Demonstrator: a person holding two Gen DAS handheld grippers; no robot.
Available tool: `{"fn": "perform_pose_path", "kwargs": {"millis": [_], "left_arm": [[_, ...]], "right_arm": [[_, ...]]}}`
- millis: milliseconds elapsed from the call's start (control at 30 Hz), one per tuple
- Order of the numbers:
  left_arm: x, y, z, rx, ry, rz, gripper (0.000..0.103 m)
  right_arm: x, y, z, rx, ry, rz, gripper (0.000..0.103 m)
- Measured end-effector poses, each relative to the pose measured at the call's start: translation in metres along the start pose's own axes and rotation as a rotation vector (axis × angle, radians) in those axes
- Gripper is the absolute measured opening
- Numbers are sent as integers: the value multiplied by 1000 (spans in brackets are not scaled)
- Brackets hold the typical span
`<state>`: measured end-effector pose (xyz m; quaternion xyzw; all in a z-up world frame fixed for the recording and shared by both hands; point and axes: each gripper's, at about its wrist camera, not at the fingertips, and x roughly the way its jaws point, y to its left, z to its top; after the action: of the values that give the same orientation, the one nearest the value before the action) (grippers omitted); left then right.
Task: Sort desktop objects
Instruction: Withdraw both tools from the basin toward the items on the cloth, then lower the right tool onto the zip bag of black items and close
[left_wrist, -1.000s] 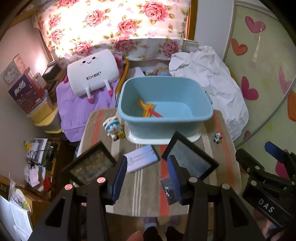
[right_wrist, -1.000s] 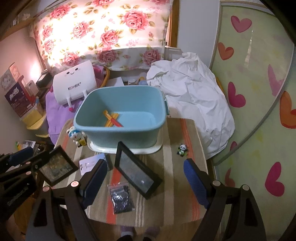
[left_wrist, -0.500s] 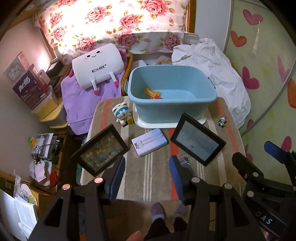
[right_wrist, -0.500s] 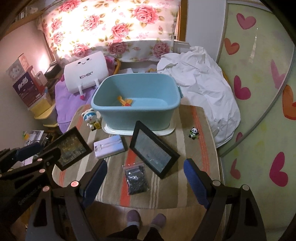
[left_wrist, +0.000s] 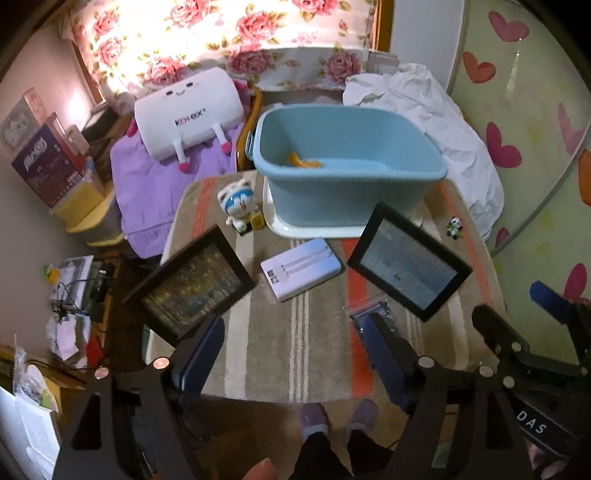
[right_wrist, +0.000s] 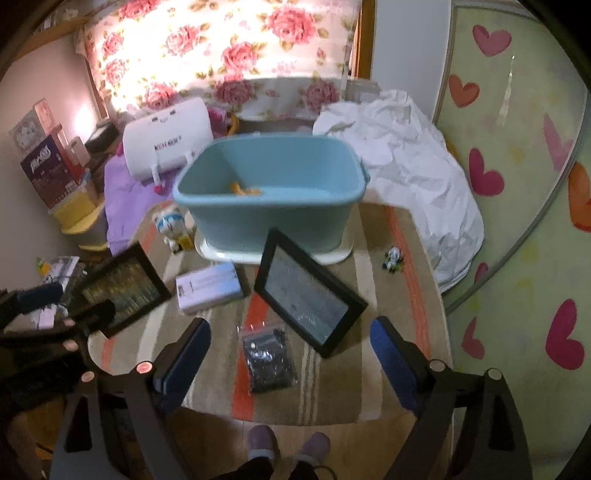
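Note:
A blue basin with orange sticks inside stands at the back of a small striped table. On the table lie two black picture frames, a white box, a cat figurine, a tiny panda and a clear bag of dark bits. My left gripper hovers over the table's front edge, its jaws opening with nothing between them. My right gripper hangs above the bag, its jaws opening wide, with the pads apart from it.
A white pile of cloth lies right of the table. A white plush pillow and purple cloth lie to the left, with boxes and clutter beyond. The person's slippered feet stand at the table's front edge.
Both grippers have drawn back and sunk, so more of the table and the person's feet show. The left jaws have spread much wider.

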<state>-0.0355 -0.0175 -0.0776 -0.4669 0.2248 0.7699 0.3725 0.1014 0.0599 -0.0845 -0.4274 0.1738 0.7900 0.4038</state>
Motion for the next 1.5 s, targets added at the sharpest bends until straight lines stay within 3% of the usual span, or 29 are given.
{"fn": "perform_pose_path", "kwargs": {"millis": [267,633,833,1100,1500], "left_arm": [[57,21,-18,-1,50,8,81],[104,25,-32,24,92,-2,81],[114,30,-39,24,98,0,81],[125,37,-44,20,120,2,81],[113,50,-28,-16,81,3,81]], "right_arm": [[69,1,-40,-20,70,14,91],[127,7,-73,11,127,39,91],[151,18,-80,-30,88,40,91],[199,36,-94,-64,137,37,91],[215,38,-96,-85,134,38,91]]}}
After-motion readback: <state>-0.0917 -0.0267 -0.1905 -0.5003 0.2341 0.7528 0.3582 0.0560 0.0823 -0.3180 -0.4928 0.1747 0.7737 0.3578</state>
